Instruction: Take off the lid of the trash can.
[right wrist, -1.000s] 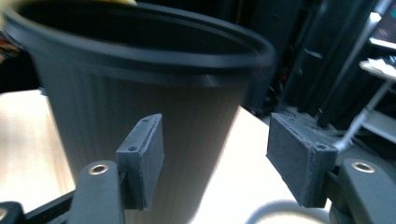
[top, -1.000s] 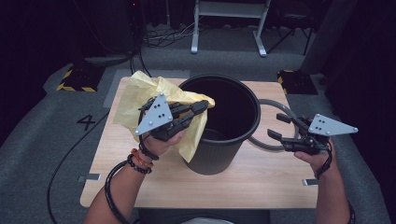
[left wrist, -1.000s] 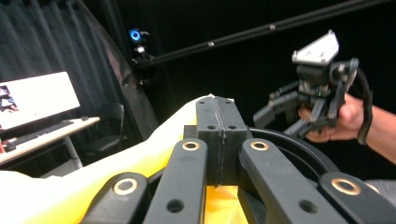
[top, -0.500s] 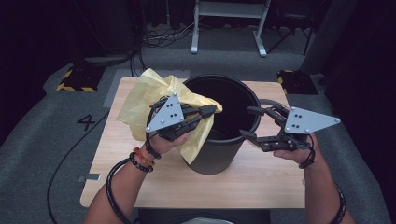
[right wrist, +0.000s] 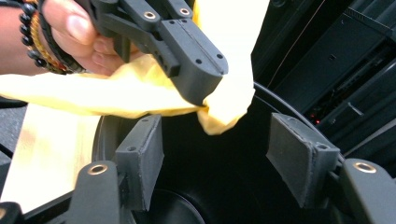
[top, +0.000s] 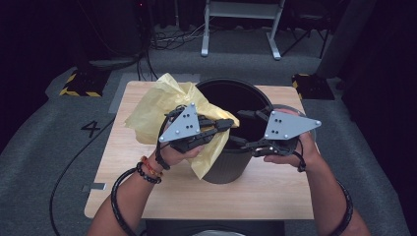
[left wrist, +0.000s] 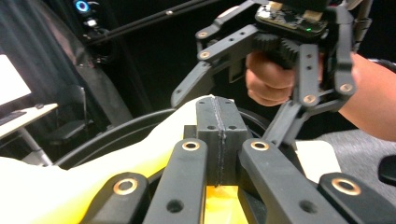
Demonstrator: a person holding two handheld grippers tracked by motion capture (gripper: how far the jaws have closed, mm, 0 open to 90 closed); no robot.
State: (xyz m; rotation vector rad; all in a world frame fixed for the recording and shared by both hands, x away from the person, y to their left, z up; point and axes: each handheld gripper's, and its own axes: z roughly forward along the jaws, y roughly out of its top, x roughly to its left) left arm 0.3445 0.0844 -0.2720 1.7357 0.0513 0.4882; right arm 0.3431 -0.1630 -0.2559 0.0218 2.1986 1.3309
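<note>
A black bucket point(top: 223, 167) stands in the middle of the wooden table point(top: 147, 191). A yellow plastic bag point(top: 157, 105) drapes over its left rim and down its outer side. My left gripper point(top: 227, 123) is shut on an edge of the bag over the bucket's mouth. In the left gripper view its jaws point(left wrist: 217, 135) are pressed together with yellow bag point(left wrist: 56, 196) under them. My right gripper point(top: 238, 127) hovers open over the right of the opening, facing the left one. In the right gripper view its jaws point(right wrist: 219, 161) frame the bag's pinched corner point(right wrist: 229, 109) without touching it.
A metal stand point(top: 241, 24) and cables lie on the grey floor behind the table. Yellow-and-black striped blocks point(top: 78, 83) point(top: 310, 84) sit at the table's far corners. A "4" point(top: 91, 129) is marked on the floor at left.
My right gripper has moved left and up from the table's right side to above the bucket's mouth. The left gripper has kept its hold on the bag and barely shifted.
</note>
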